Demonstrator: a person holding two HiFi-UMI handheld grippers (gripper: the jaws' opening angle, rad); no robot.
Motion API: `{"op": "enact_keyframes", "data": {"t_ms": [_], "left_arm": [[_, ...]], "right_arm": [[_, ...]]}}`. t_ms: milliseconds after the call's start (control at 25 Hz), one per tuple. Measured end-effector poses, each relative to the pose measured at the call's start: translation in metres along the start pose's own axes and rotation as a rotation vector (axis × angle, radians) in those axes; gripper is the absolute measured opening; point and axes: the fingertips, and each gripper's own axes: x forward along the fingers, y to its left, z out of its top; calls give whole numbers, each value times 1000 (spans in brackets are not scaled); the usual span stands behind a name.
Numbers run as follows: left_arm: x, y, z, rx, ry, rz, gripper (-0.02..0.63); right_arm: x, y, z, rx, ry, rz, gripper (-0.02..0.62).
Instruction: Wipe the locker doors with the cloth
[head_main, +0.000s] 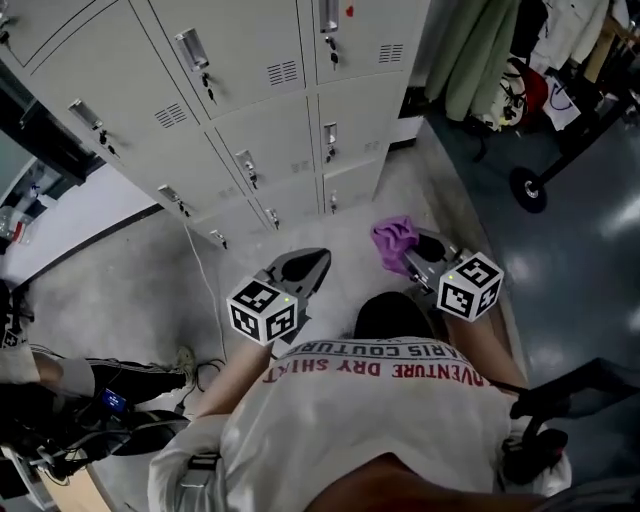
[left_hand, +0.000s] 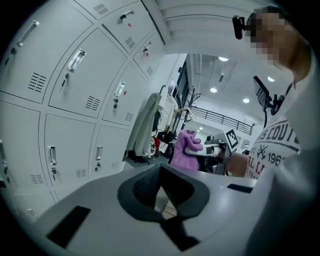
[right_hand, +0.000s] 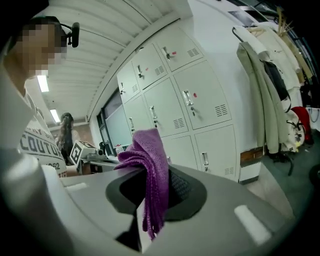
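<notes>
The cloth (right_hand: 151, 172) looks soft and light; it hangs limp, pinched near its fold by the closed right tool (head_main: 410, 254). The left tool (left_hand: 160, 172) is closed on nothing.

- The lockers (head_main: 270, 120) stand ahead of me, with hanging coats (head_main: 480, 50) to their right.
- My left gripper (head_main: 305, 266) is left of my right gripper (head_main: 412, 252).
- The cloth (head_main: 392, 238) sits between the right gripper's jaws.
</notes>
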Motion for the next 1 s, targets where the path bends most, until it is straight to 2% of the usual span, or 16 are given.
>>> {"op": "enact_keyframes", "data": {"t_ms": [200,400,600,720,840,1000], "left_arm": [[-52,-48,-17,1,-22,22,-1],[-102,-116,-48,30,-50,82,0],[-137,-238,-104,59,-70,113,-2],[-154,-333,-137,17,-80,47,0],[-173,-420,-168,45,-36,9,-1],[-205,-497,-183,37,-49,0,-2]], "right_arm": [[-32,61,-24,41,33,75,51],[-79,117,-49,77,-6,158,51],[-189,176,-109,14,-43,167,51],[-265,213,-155,102,-60,205,51],[-339,252,-186,152,-54,220,51],[-413,303,-194,57,-26,204,51]]}}
